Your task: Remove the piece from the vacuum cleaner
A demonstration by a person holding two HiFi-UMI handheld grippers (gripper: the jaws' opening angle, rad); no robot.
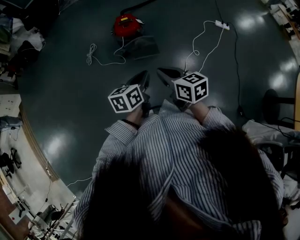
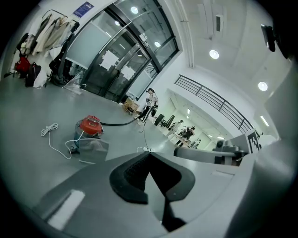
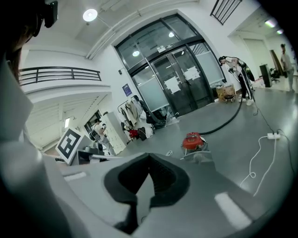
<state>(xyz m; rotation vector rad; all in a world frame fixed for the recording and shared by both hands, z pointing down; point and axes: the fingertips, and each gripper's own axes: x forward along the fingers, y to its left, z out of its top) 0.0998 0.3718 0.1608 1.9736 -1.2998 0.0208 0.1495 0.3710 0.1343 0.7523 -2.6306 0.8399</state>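
A red canister vacuum cleaner (image 1: 126, 24) stands on the dark floor ahead, with a grey boxy piece (image 1: 139, 47) against its near side and a black hose (image 1: 138, 5) leading away. The left gripper view shows the vacuum cleaner (image 2: 91, 125) and grey piece (image 2: 93, 148) at the left. In the right gripper view the vacuum cleaner (image 3: 193, 139) sits right of centre. My left gripper (image 1: 144, 75) and right gripper (image 1: 161, 71) are held side by side in the air, well short of the machine. Both are shut and hold nothing.
A white cord (image 1: 101, 56) coils on the floor left of the vacuum cleaner. Another white cable runs to a power strip (image 1: 222, 25) at the right. Cluttered benches (image 1: 14, 154) line the left edge. People stand far off by glass doors (image 3: 186, 83).
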